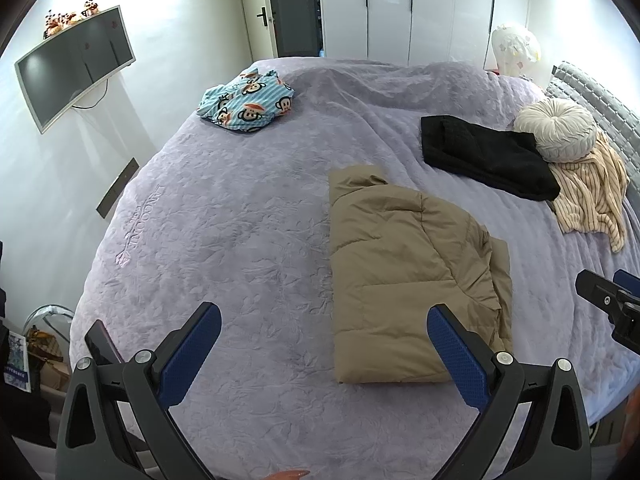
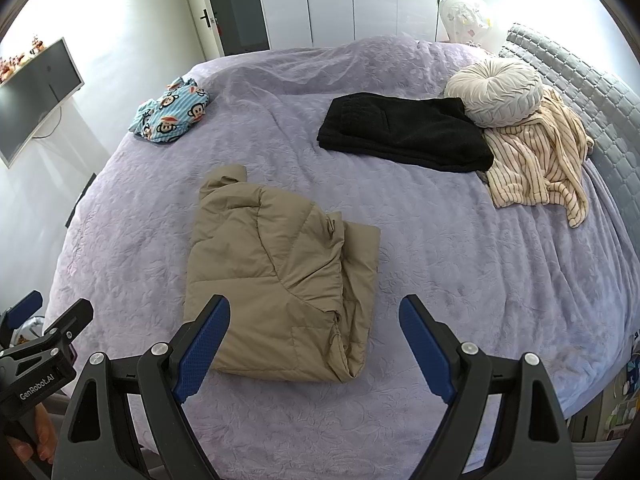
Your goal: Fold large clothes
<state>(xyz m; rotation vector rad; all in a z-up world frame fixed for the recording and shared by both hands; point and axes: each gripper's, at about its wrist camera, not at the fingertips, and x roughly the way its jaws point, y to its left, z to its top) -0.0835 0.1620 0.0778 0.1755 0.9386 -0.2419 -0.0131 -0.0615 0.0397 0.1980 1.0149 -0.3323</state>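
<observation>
Both tongs, left tongs (image 1: 324,320) and right tongs (image 2: 315,312), gape empty over one folded khaki jacket (image 2: 276,284).

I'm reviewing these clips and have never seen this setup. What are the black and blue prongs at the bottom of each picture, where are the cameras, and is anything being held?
There is no robot here: a person holds a hand-operated claw in each hand, and a wide-angle camera on each looks along its two fingers. One picture comes from the left claw, the other from the right claw. Both stand open and hold nothing. Below them is a bed with a purple bedspread. On it lie a folded tan puffer jacket, a folded black garment, a heaped striped cream garment, a round cushion and a bundle of blue monkey-print fabric.
</observation>
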